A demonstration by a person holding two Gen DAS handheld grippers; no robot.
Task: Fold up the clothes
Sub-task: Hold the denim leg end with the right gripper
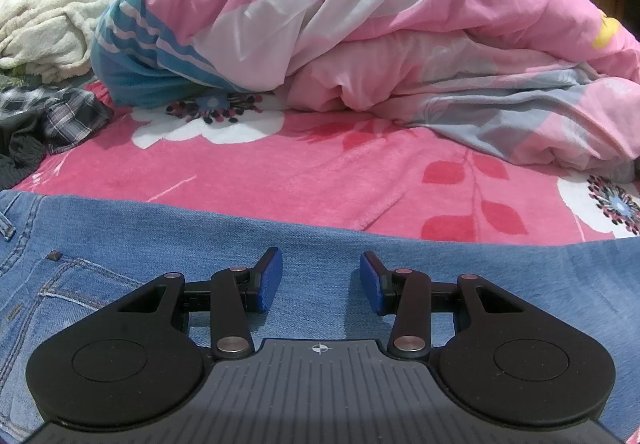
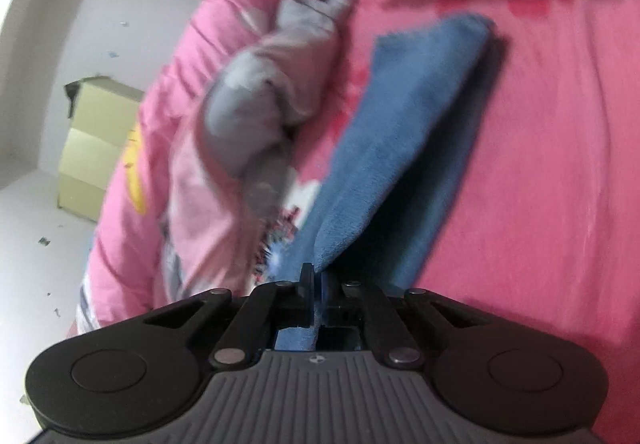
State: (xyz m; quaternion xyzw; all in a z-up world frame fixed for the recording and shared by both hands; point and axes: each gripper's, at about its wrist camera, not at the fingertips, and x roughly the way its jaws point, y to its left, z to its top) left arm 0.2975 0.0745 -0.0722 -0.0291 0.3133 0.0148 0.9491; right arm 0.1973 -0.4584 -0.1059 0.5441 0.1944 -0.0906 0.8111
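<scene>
Two grippers working on blue jeans (image 1: 320,244) spread over the pink bed (image 1: 280,172).
Left gripper (image 1: 321,280) hovering released above the denim; right gripper (image 2: 314,280) clenching one jeans leg (image 2: 400,140).

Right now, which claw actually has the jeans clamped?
The right claw: it is shut on a fold of the jeans. The left claw is open above the denim.
</scene>
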